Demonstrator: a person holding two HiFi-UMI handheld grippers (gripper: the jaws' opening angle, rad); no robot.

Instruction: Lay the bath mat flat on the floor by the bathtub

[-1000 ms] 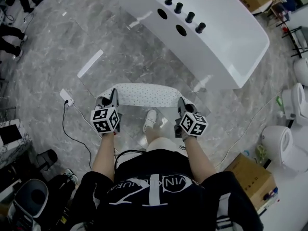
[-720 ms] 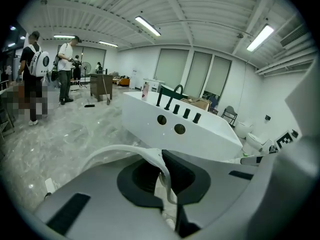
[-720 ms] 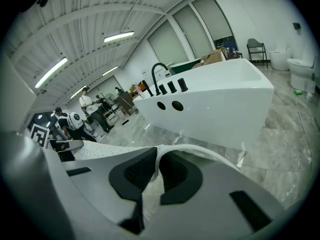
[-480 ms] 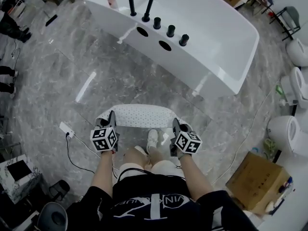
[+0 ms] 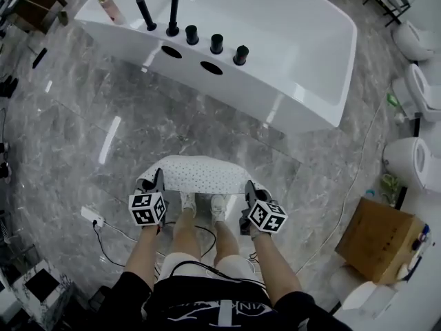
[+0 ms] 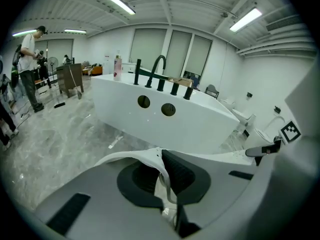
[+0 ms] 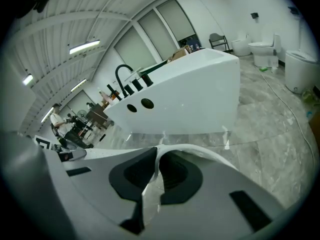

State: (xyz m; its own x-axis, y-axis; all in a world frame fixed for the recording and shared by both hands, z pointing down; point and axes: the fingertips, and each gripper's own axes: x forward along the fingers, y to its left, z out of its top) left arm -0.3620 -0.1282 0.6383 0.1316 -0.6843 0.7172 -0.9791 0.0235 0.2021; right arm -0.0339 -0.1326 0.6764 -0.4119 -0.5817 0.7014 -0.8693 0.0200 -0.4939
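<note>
Overhead, you held the bath mat (image 5: pixel 200 174) stretched off the floor, just short of the bathtub (image 5: pixel 289 61), apparently to lower it flat. The left gripper (image 5: pixel 158 179) view showed jaws pinched on one mat edge, facing the bathtub; the right gripper (image 5: pixel 249 188) view showed likewise.

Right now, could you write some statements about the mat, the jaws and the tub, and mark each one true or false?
The jaws of the left gripper and the right gripper are both shut on the mat. True.
The mat lies flat on the floor. False: it hangs stretched between the grippers.
The tub has a black tap. True.
The box stands on the person's left. False: it stands on the right.
</note>
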